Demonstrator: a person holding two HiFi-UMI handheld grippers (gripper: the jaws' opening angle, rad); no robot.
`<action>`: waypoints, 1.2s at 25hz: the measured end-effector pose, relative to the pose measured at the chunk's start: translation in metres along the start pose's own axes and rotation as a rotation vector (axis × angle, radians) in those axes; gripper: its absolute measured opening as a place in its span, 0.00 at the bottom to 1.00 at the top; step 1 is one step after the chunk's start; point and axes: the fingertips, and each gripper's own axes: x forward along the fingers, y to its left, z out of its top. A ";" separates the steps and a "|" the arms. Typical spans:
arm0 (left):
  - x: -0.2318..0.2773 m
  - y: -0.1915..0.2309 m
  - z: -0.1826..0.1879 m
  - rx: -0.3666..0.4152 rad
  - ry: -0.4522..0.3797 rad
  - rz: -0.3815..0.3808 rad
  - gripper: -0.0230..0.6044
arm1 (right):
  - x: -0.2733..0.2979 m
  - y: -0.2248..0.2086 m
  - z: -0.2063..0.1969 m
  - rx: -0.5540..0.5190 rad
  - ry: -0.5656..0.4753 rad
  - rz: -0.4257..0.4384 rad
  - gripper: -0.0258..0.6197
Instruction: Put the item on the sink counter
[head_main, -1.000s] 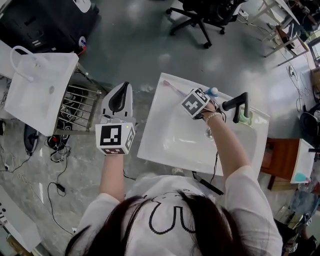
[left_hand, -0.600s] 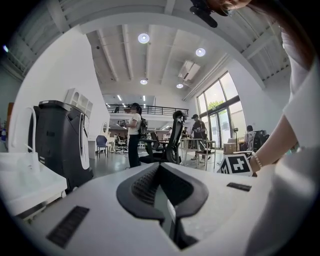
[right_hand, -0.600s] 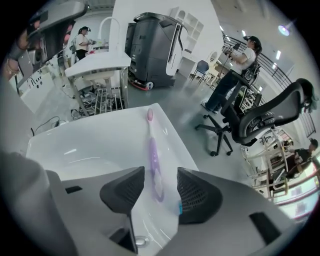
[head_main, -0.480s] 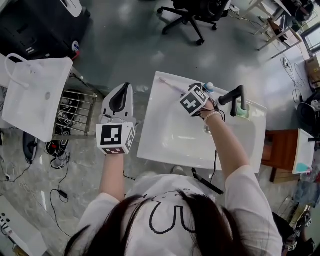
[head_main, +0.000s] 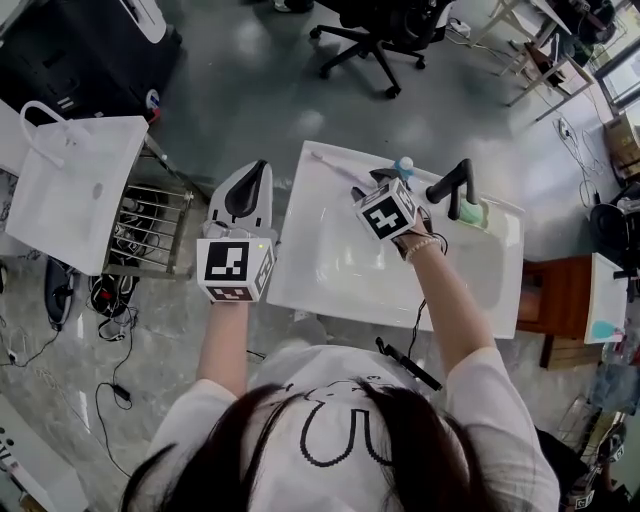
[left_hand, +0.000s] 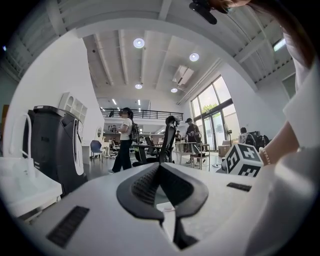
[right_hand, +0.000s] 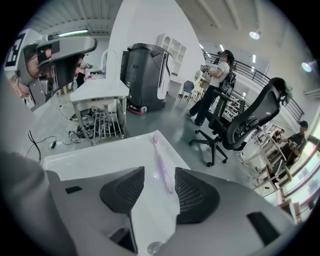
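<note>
A pink-handled toothbrush (head_main: 335, 168) lies flat on the far rim of the white sink (head_main: 330, 280). My right gripper (head_main: 380, 178) hovers just above the basin, right of the brush. In the right gripper view its jaws stand open, and the toothbrush (right_hand: 157, 150) rests on the counter beyond them, touched by neither pad. My right gripper (right_hand: 159, 171) holds nothing. My left gripper (head_main: 254, 168) hangs left of the sink over the floor. In the left gripper view its tips (left_hand: 159, 165) meet with nothing between them.
A black faucet (head_main: 452, 185) rises at the sink's far right, with a green item (head_main: 473, 213) beside it and a small blue-and-white object (head_main: 404, 165) on the rim. A second white sink (head_main: 75, 190) sits on a metal rack at left. An office chair (head_main: 375, 35) stands beyond.
The right gripper's jaws have opened and come off the toothbrush, which stays on the rim. That gripper has drawn back slightly. The left gripper has hardly moved.
</note>
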 end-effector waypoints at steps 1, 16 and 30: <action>-0.003 -0.004 0.004 0.005 -0.004 -0.001 0.05 | -0.007 0.002 0.001 0.005 -0.016 -0.001 0.36; -0.071 -0.061 0.047 0.071 -0.065 0.015 0.05 | -0.142 0.034 -0.008 0.126 -0.344 -0.060 0.35; -0.090 -0.091 0.083 0.106 -0.125 0.000 0.05 | -0.293 0.022 0.004 0.198 -0.719 -0.242 0.09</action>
